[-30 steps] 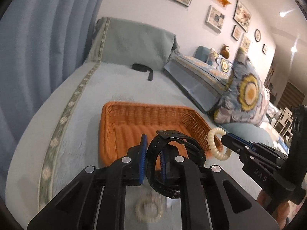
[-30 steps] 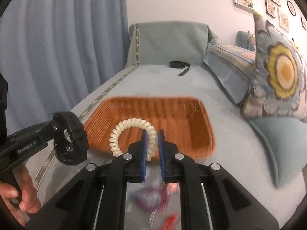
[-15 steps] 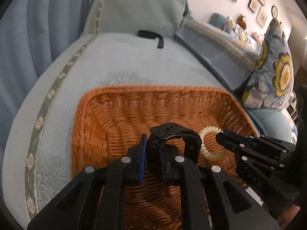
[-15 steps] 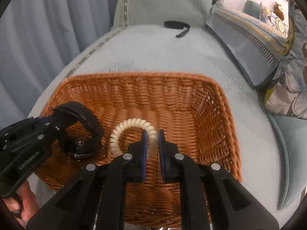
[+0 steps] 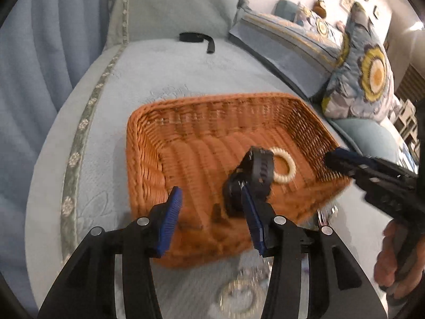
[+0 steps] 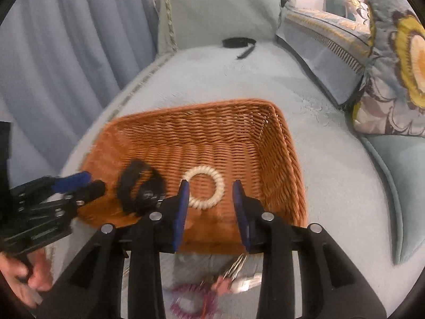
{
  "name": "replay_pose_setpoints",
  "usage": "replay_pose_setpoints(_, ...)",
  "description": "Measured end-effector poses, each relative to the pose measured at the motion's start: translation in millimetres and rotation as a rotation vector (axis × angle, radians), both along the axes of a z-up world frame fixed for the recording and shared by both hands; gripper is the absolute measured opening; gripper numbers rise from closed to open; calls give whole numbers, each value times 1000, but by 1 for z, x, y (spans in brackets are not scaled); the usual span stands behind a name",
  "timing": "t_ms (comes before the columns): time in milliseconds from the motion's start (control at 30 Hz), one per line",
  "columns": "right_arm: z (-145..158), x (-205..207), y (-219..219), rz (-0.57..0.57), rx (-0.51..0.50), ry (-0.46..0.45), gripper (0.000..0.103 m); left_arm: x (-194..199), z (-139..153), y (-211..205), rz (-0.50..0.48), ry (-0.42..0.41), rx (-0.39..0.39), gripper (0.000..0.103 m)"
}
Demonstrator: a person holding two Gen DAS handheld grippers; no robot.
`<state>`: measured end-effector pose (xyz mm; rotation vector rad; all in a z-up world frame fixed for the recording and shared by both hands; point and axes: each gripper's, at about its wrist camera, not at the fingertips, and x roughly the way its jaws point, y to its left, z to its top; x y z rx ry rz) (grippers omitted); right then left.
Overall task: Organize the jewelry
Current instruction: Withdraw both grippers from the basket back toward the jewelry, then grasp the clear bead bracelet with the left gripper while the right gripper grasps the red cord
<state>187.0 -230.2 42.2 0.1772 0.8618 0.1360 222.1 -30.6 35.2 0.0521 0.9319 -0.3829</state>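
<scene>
Since a second ago, one black watch [image 6: 138, 186] and one cream coil bracelet [image 6: 204, 187] have been released into the single wicker basket [image 6: 287, 143] on the bed [image 6: 332, 159]. The jaws of both the left gripper [image 5: 211, 212] and right gripper [image 6: 211, 207] have just been opening and are seen parted, empty. One purple coil [image 6: 191, 303] is blurred near the basket's front.

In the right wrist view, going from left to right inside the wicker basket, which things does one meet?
Black wristwatch → cream spiral coil bracelet, both lying on the floor of the orange wicker basket.
</scene>
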Motion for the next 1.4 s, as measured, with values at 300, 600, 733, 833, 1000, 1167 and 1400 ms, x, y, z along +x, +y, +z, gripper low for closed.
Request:
replay_pose_setpoints(300,38,-93,-21,-11,48,-67,31,-59,33,28,47,-27,-99,45)
replay_pose_setpoints(600,27,-179,-30,1,29,-98,31,-153,38,69,116,-124,-217,45)
replay_pose_setpoints(733,3,-195,-21,33,-16,-83,31,-174,20,79,133,-141,-259,45)
replay_pose_setpoints(833,-21,-195,-11,62,-51,-55,31,-177,3,77,130,-124,-281,45)
replay_pose_setpoints(1000,-55,-187,2,51,-118,-30,30,-156,-21,63,101,-77,-255,43)
replay_pose_setpoints(1167,-72,-178,5,42,-173,-18,25,-125,-43,50,106,-35,-208,37)
replay_pose_setpoints(1400,-85,-168,12,43,-200,10,17,-102,-65,32,131,-13,-53,34)
